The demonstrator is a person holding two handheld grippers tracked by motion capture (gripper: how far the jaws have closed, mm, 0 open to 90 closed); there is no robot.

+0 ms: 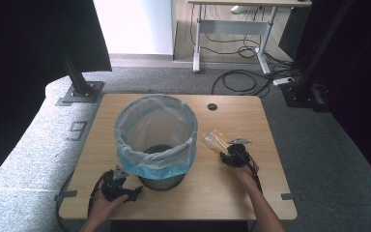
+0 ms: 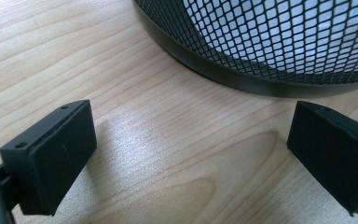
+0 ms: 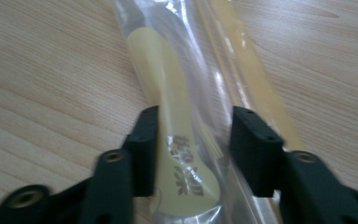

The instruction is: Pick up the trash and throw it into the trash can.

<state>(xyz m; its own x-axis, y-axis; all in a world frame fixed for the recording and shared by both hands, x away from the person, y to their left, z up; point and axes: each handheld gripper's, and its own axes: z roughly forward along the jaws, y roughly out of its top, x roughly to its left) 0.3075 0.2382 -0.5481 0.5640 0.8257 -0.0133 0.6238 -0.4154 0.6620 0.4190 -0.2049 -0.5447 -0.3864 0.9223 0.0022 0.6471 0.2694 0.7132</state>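
Right tongs [image 3: 193, 140] pinched the cutlery pack [image 3: 186, 116]; left [image 2: 186, 158] sat released by bin [image 1: 155, 137]. Should've gripped mid-pack, squarely, before lifting.

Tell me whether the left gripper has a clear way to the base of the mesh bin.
Probably yes. The left gripper rests open on the table, and the mesh bin base lies just ahead with only bare wood between them.
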